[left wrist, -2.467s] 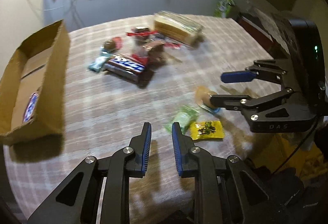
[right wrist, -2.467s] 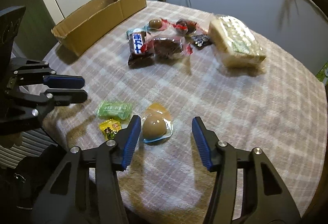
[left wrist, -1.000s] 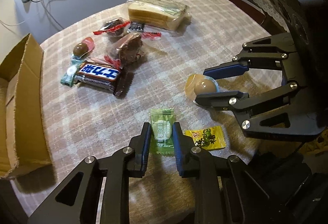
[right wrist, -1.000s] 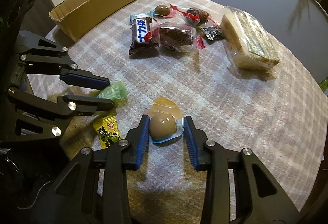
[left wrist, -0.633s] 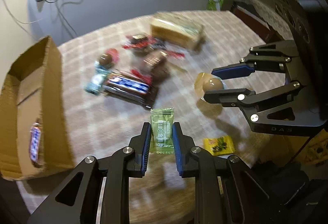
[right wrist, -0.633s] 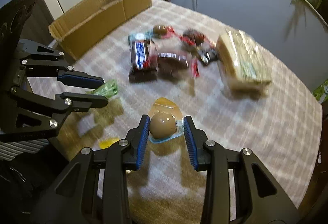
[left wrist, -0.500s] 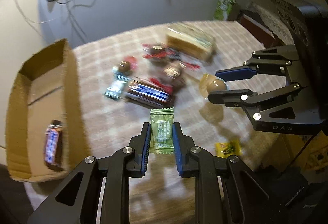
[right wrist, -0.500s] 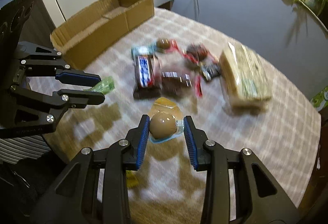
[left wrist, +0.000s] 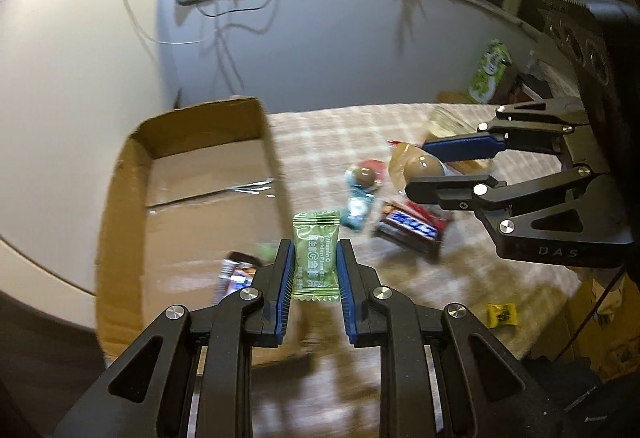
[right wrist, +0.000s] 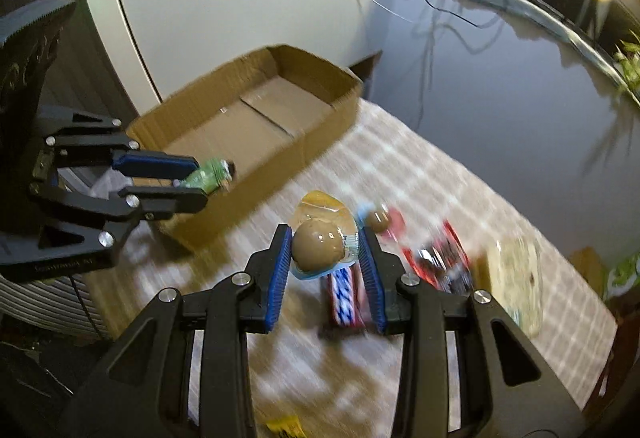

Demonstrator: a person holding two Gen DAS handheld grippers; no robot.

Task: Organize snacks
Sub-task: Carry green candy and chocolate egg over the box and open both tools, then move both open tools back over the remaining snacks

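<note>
Carry step: my left tongs [left wrist: 313,270] clamp the green candy [left wrist: 315,254], right tongs [right wrist: 326,258] clamp the wrapped egg [right wrist: 319,244]; next, release both over the cardboard box [left wrist: 188,197] at left of frame.

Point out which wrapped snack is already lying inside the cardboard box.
The blue-and-white wrapped candy bar, lying on the floor of the brown cardboard box; the other snacks sit on the checked cloth or in the tongs.

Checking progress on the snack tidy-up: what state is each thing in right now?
Left claw: shut on the green candy packet, held upright.
Right claw: shut on the wrapped brown egg.
Cardboard box: open, a snack bar lying inside.
Yellow packet: lying loose on the table.
Chocolate bar: lying on the table, unpacked.
</note>
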